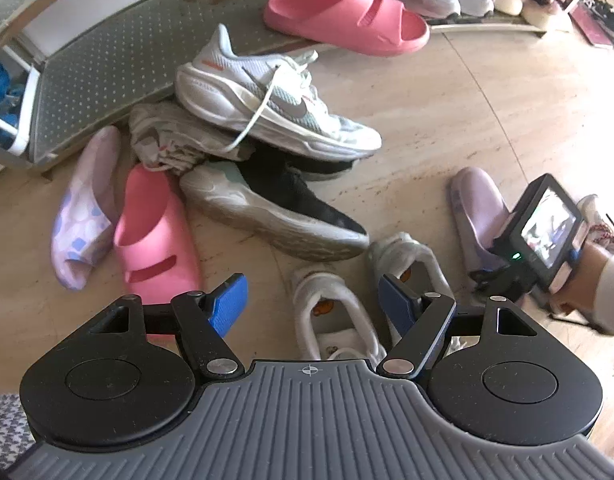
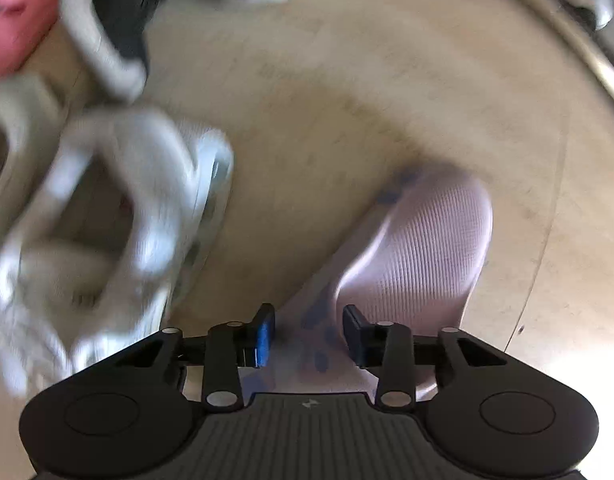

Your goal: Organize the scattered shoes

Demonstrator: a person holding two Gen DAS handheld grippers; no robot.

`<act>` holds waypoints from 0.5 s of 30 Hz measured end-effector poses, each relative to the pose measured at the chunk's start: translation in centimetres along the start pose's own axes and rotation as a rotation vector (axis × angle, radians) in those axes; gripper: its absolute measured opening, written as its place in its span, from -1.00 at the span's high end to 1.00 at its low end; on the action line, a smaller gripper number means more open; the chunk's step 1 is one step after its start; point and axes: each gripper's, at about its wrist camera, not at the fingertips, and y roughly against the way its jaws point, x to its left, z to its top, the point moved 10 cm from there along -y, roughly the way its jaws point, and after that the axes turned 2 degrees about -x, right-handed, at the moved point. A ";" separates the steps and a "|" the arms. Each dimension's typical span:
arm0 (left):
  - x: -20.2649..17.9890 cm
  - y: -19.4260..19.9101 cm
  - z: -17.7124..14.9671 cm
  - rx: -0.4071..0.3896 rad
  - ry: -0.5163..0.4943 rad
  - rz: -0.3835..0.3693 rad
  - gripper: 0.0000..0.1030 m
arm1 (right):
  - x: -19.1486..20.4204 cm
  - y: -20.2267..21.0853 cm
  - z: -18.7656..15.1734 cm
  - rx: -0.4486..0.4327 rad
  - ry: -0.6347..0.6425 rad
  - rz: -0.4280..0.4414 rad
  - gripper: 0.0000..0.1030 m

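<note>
Shoes lie scattered over a pale floor (image 1: 467, 120), with a low perforated shelf (image 1: 107, 80) running along the upper left of the left wrist view and a tidy row of trainers and fluffy slippers at the upper right. At the centre a white trainer (image 1: 275, 100) is stacked on crumpled grey footwear and a black trainer (image 1: 283, 208) lying on its side; one pink slide (image 1: 347, 16) rests by the shelf edge at top, its mate (image 1: 155, 236) sits lower left beside a lilac patterned slipper (image 1: 83, 212). A small white pair (image 1: 339, 312) stands at lower centre, directly under the left gripper (image 1: 311, 304), whose blue pads are spread wide with nothing between them. At the right edge the second lilac slipper (image 1: 475, 216) lies under the right gripper (image 2: 309, 334); in the right wrist view its strap sits between the narrowed jaws at lower centre, though I cannot tell whether the pads actually press on it (the frame is smeared with motion). The risk, as I judge it, is a shallow bite on that soft strap: lifted too soon, the slipper could pivot and drop back. The swinging heel might also clip the small white shoes just beside it, and any later pull at the central stack could topple the white trainer.
</note>
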 end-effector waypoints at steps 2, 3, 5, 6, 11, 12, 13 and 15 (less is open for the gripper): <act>-0.4 -0.3 -0.4 0.015 -0.014 -0.001 -0.50 | -1.4 -0.5 -1.6 0.037 -0.016 -0.024 0.40; -0.8 -0.5 -0.8 0.029 -0.031 -0.005 -0.50 | -2.0 -0.6 -2.2 0.044 -0.031 -0.039 0.40; -1.4 -0.9 -1.5 0.048 -0.058 -0.007 -0.50 | -3.5 -0.9 -3.4 0.029 -0.078 -0.050 0.41; -1.8 -1.1 -2.0 0.061 -0.078 -0.004 -0.50 | -3.7 -0.8 -3.5 0.007 -0.089 -0.043 0.41; -1.8 -1.7 -3.2 0.096 -0.090 0.017 -0.54 | -4.4 0.8 -2.6 -0.031 -0.158 -0.025 -0.17; -1.5 -1.8 -3.4 0.105 -0.076 0.018 -0.55 | -4.4 1.6 -2.1 -0.050 -0.162 -0.026 -0.19; -1.3 -1.9 -3.5 0.109 -0.067 0.019 -0.55 | -4.5 2.5 -1.6 -0.069 -0.165 -0.027 -0.22; -0.9 -1.9 -3.8 0.112 -0.043 0.002 -0.55 | -4.5 4.5 -0.6 -0.110 -0.193 -0.014 -0.28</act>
